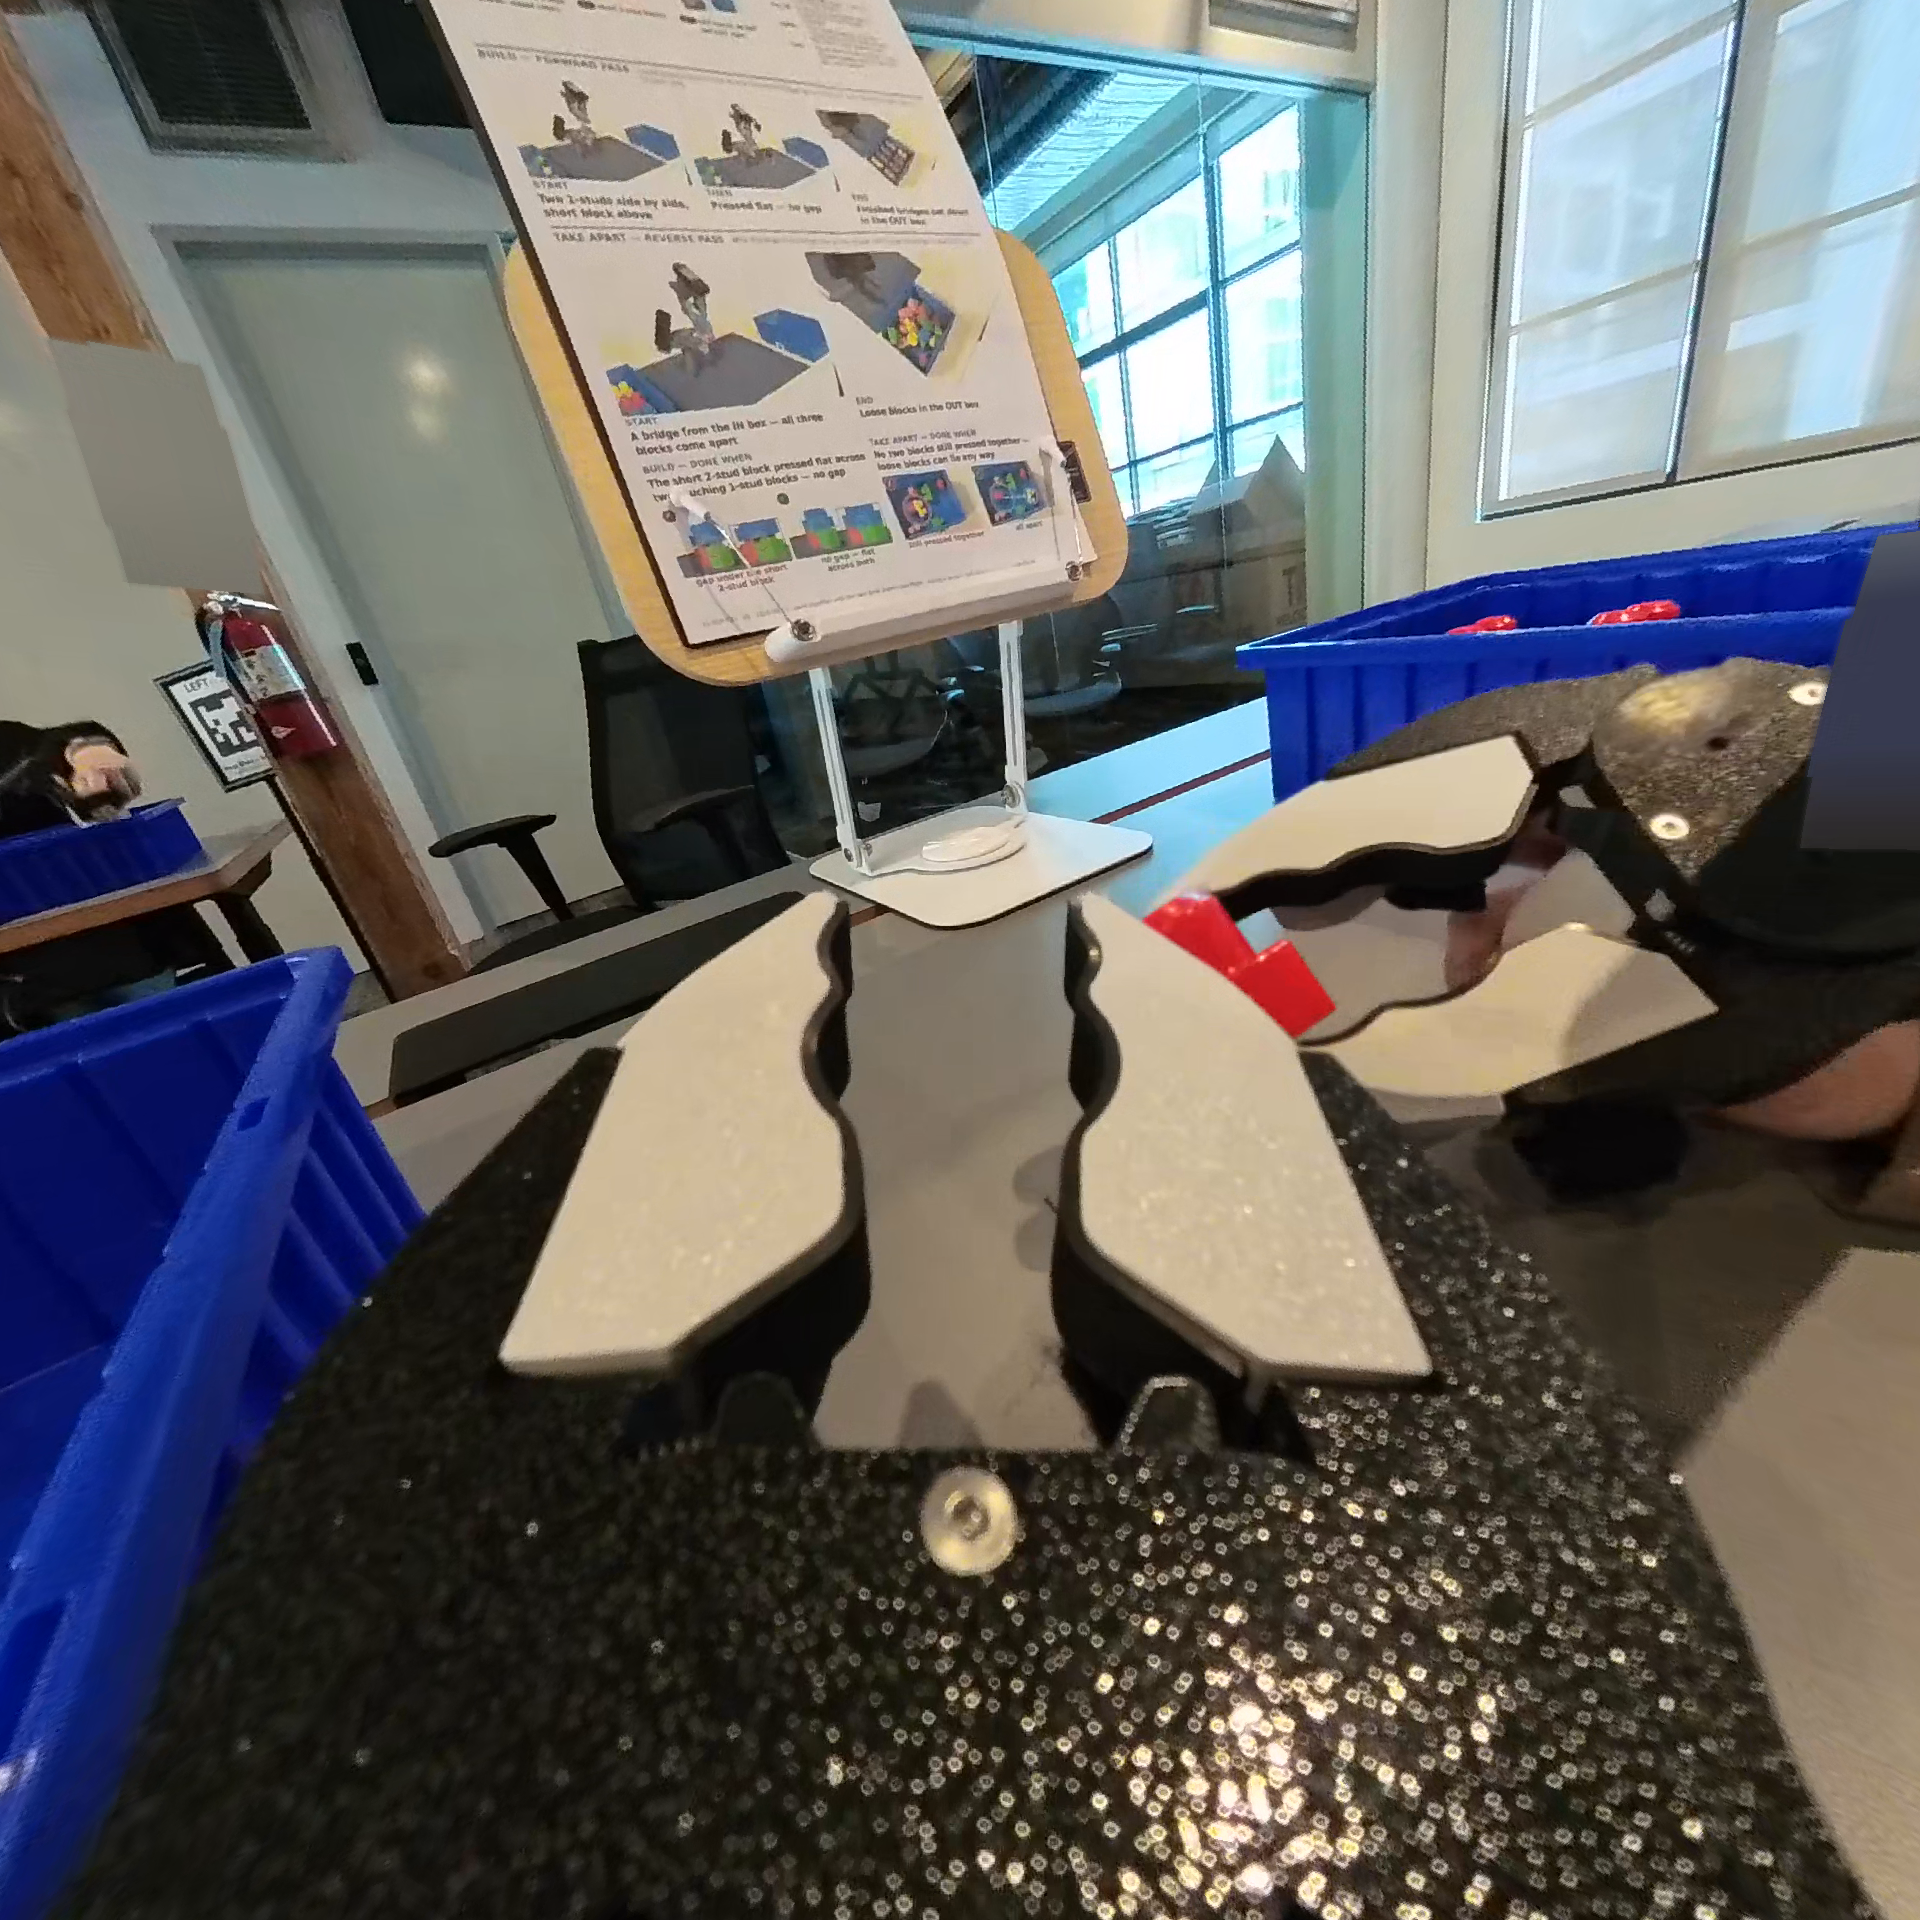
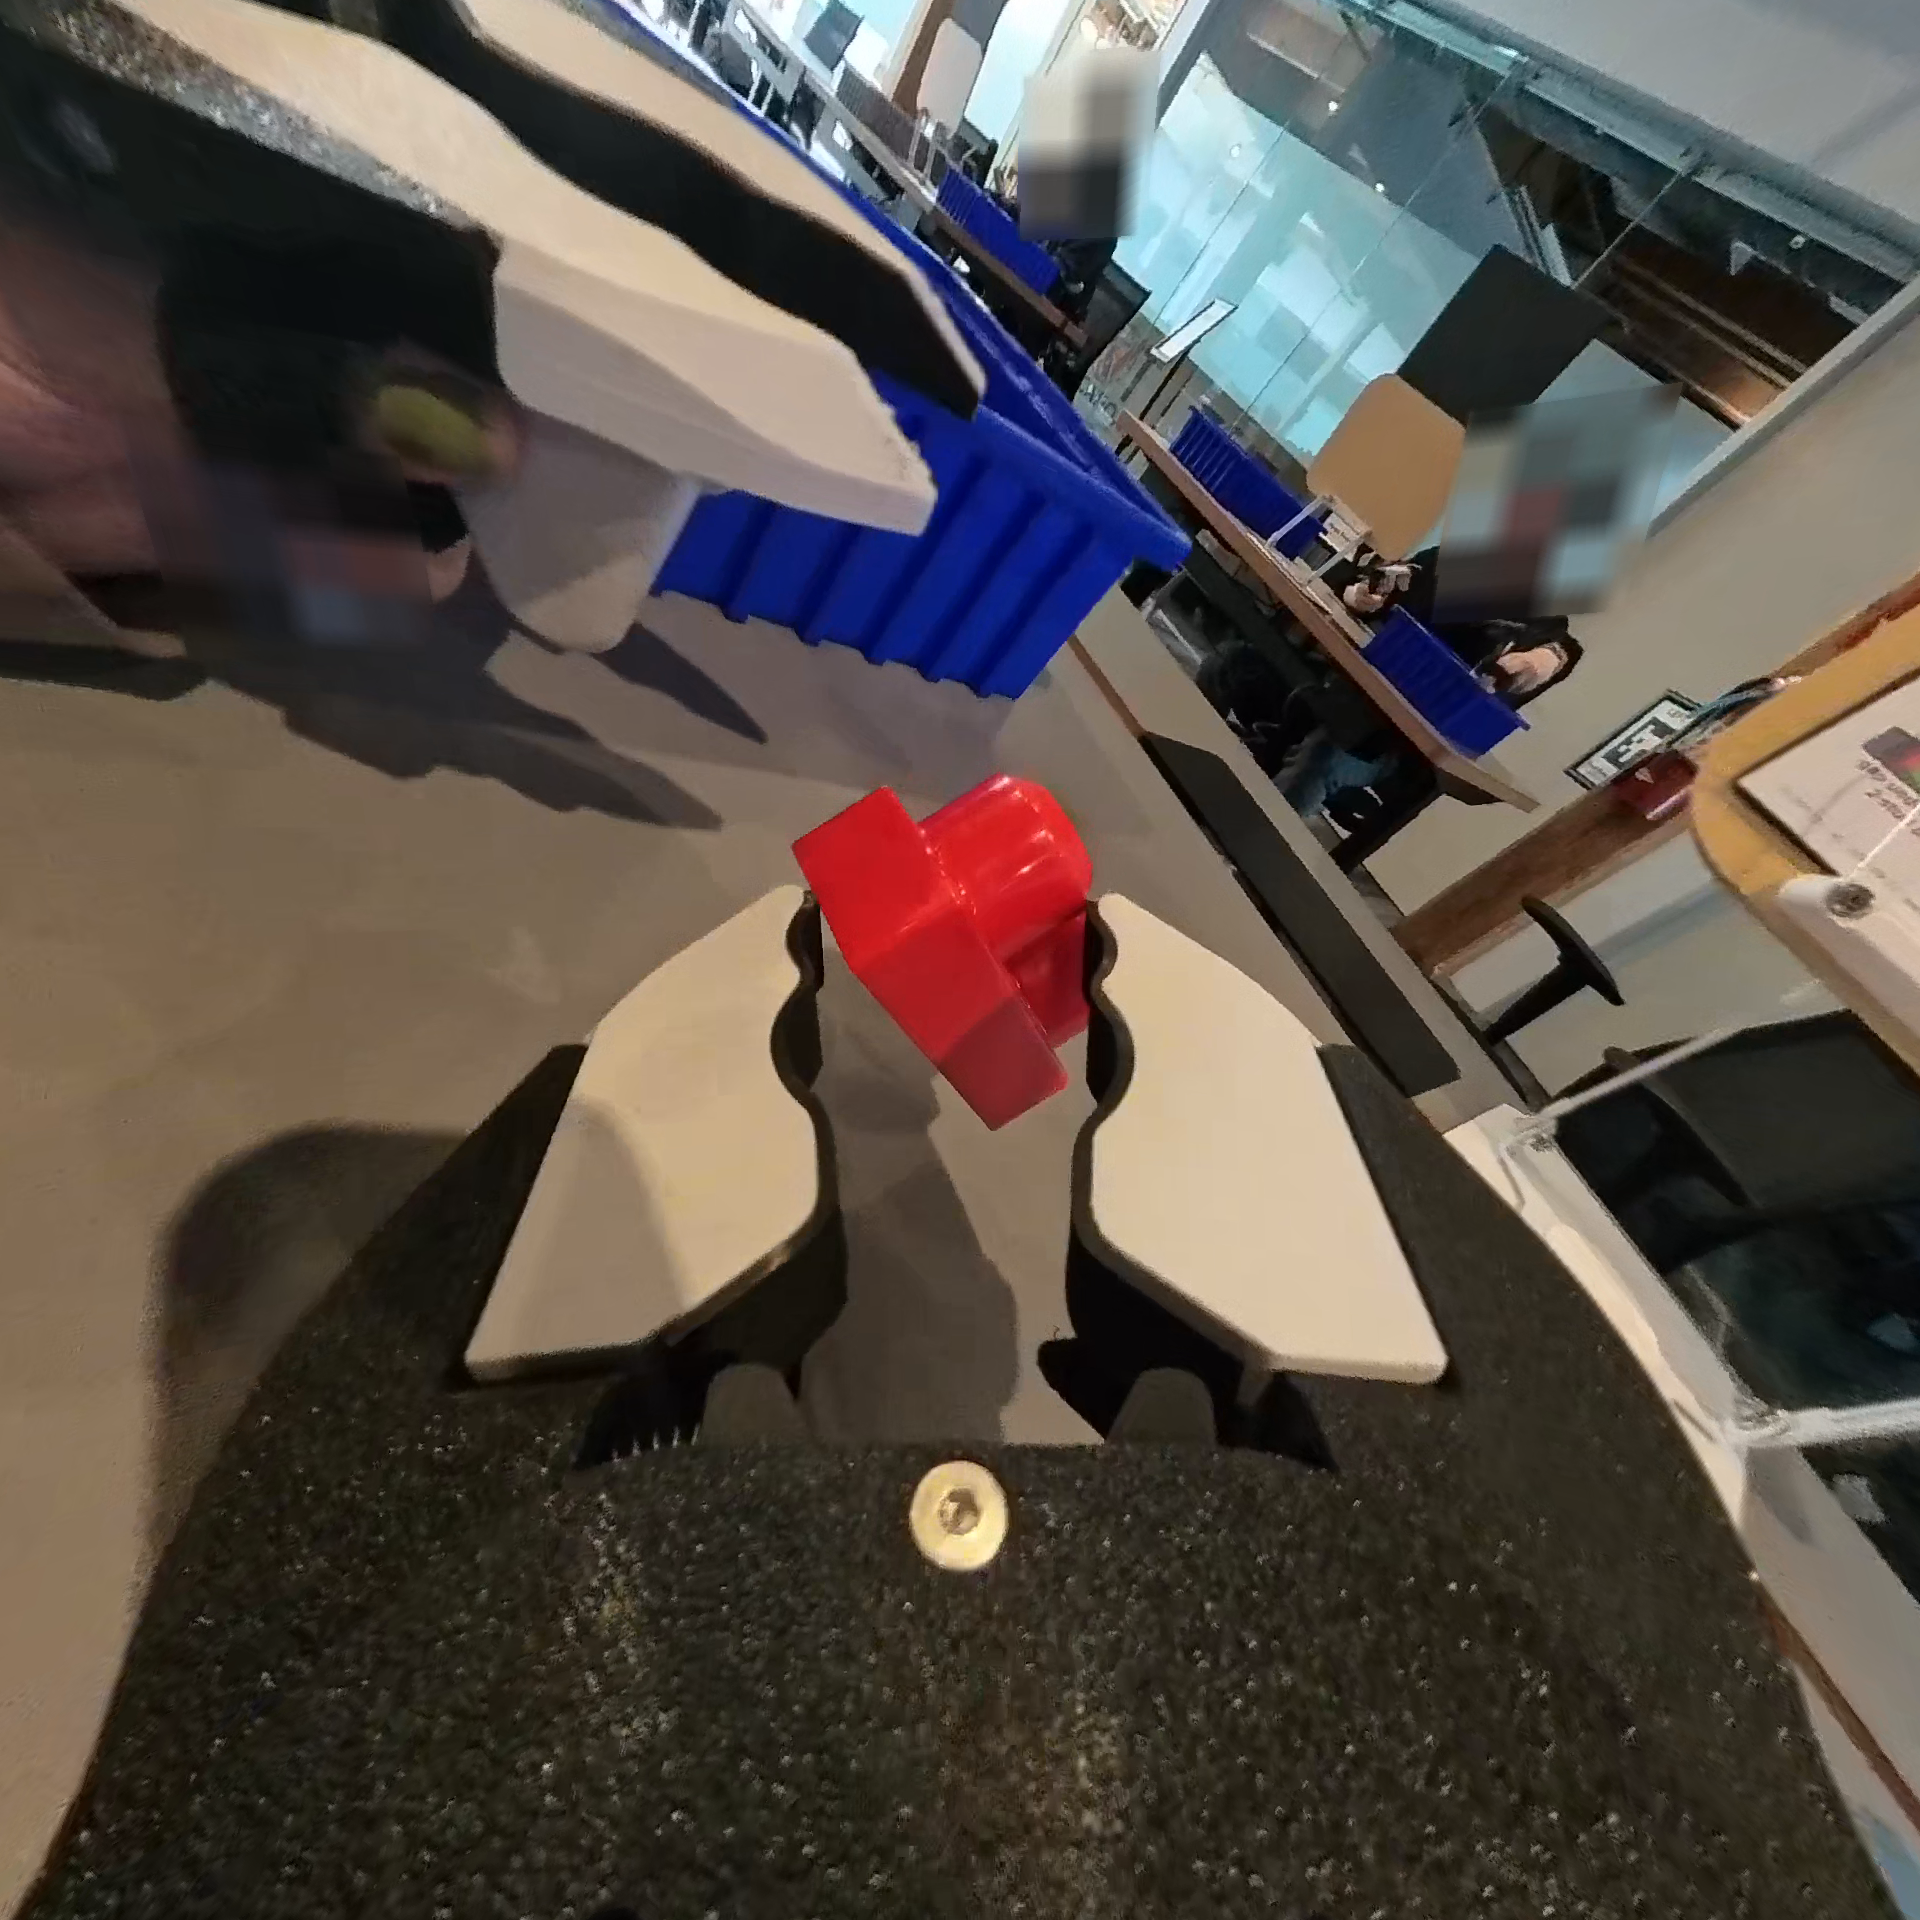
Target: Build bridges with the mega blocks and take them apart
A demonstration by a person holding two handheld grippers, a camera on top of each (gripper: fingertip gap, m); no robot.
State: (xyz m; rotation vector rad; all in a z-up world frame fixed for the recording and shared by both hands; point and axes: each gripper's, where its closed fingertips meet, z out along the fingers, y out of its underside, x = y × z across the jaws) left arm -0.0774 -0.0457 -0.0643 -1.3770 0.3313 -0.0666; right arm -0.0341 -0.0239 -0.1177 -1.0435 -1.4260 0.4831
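My right gripper (image 2: pixel 951 920) is shut on a red block (image 2: pixel 935 966), held tilted above the grey table (image 2: pixel 312 935). In the left wrist view the right gripper (image 1: pixel 1247 966) comes in from the right with the red block (image 1: pixel 1242 961) between its fingertips. My left gripper (image 1: pixel 956 935) is open and empty, its jaws wide apart over the table (image 1: pixel 956 1143). It also shows in the right wrist view (image 2: pixel 790 436) at the upper left, blurred, above the table.
A blue bin (image 1: pixel 156 1247) sits at the left. Another blue bin (image 1: pixel 1558 655) with red blocks (image 1: pixel 1631 613) sits at the back right. An instruction sheet on a stand (image 1: pixel 831 416) stands behind the work area. Other desks, bins and chairs lie beyond the table edge.
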